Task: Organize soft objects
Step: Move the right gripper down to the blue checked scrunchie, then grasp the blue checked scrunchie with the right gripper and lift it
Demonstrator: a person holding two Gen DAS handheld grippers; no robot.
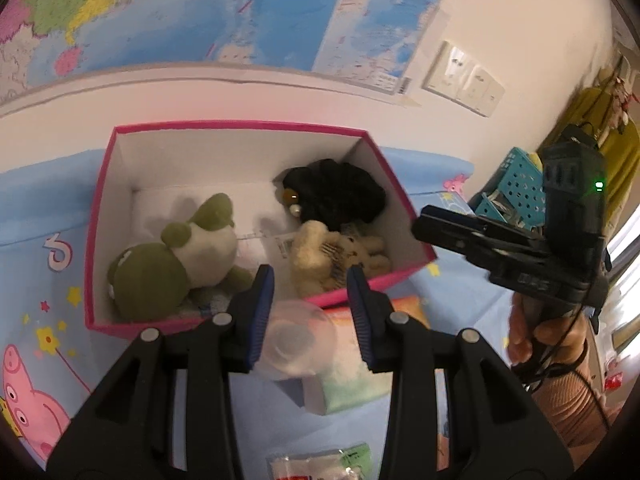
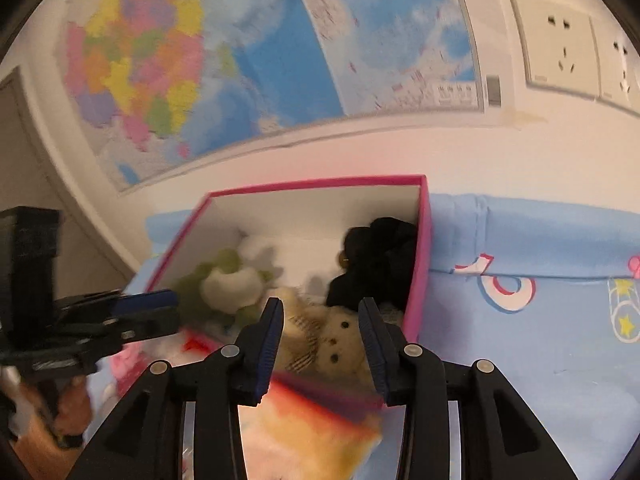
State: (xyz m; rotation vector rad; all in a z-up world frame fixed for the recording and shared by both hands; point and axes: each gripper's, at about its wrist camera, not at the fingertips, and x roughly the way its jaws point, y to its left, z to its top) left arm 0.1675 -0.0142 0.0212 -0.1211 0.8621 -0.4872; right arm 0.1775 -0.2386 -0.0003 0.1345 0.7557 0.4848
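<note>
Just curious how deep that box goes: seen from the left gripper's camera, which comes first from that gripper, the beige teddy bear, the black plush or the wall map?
1. Beige teddy bear, box's near right corner.
2. Black plush, behind it, far right corner.
3. Wall map, above, farthest.

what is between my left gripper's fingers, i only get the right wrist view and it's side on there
Observer: A clear round thing shows between the fingers of the left gripper, just outside the near wall of the pink box. The jaws are closed down, but I cannot tell whether the pads pinch it.
Operator: anything else still lying out on that side
Observer: A sealed packet lies on the blue sheet, nearer the camera than the gripper.
</note>
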